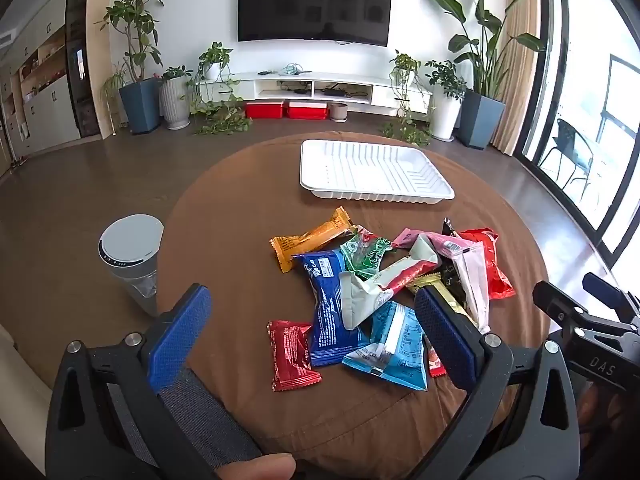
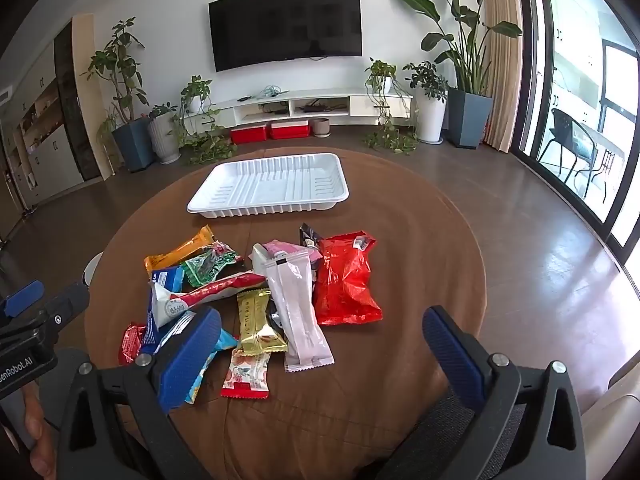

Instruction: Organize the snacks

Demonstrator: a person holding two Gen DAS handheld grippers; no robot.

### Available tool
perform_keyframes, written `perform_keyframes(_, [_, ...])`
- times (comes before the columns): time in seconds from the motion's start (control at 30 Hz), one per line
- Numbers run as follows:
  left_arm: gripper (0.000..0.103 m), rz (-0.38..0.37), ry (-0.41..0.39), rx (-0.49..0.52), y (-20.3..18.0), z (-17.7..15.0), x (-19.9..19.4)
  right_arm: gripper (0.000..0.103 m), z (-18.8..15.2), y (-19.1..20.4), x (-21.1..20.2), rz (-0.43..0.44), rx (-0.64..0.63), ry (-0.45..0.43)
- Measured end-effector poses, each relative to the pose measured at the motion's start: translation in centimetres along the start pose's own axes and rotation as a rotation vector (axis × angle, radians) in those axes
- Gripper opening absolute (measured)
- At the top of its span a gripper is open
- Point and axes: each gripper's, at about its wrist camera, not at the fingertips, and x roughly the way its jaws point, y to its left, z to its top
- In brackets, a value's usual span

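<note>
Round brown table [image 2: 420, 232] w/ a soft cloth top fills the foreground; behind it a dark TV [image 2: 286, 24] on a white wall, a low white console [image 2: 304, 106], potted plants either side and glass doors on the right. On the far half of the table sits your white ribbed tray [image 1: 372, 170], nothing in it. Nearer you, well apart from the tray, is the snack pile: orange bar [image 1: 310, 238] at the back left, green packet [image 1: 366, 254] just beside it, dark blue packet [image 1: 326, 308] under a white-and-red wrapper [image 1: 378, 286], light blue packet [image 1: 394, 350] at the front, small red packet [image 1: 290, 354] lying alone at front left. On the pile's right side you've got a big red bag [image 2: 346, 280], a long pale pink sachet [image 2: 298, 312] lying over a gold bar [image 2: 256, 320], and a small red-and-white packet [image 2: 246, 374] at the near edge; a black packet [image 2: 310, 236] pokes out at the back.

Your left gripper [image 1: 316, 338] hangs over the near edge of the pile, jaws spread wide, holding nothing. Your right gripper [image 2: 320, 354] is likewise spread wide & empty, its left finger over the light blue packet, right finger over bare cloth. A grey cylindrical device [image 1: 130, 254] stands on the floor left of the table
</note>
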Motion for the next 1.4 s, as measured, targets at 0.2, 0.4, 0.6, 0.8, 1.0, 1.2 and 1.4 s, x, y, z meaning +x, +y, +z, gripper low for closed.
perform_keyframes(0.2, [0.103, 0.003, -0.001, -0.015, 0.34, 0.03, 0.19, 0.103, -0.01, 0.06, 0.07, -0.001, 0.000, 0.006])
perform_keyframes(0.4, [0.103, 0.005, -0.013, 0.003, 0.13, -0.08, 0.02, 0.103, 0.01, -0.25, 0.69, -0.012, -0.006, 0.016])
perform_keyframes(0.6, [0.103, 0.003, -0.012, 0.001, 0.06, -0.13, 0.07, 0.103, 0.15, -0.10, 0.22, -0.024, -0.007, 0.022])
perform_keyframes(0.8, [0.103, 0.004, -0.011, 0.000, 0.03, -0.24, 0.24, 0.103, -0.14, 0.20, 0.54, -0.029, -0.013, 0.022])
perform_keyframes(1.0, [0.103, 0.004, -0.010, 0.001, -0.19, -0.25, 0.36, 0.103, -0.08, 0.17, 0.52, -0.033, -0.016, 0.024])
perform_keyframes(1.2, [0.103, 0.004, -0.010, 0.000, -0.06, -0.35, 0.46, 0.103, -0.19, 0.06, 0.73, -0.035, -0.018, 0.030])
perform_keyframes(1.4, [0.103, 0.005, -0.008, 0.001, -0.23, -0.34, 0.46, 0.103, -0.31, -0.08, 0.79, -0.039, -0.020, 0.032])
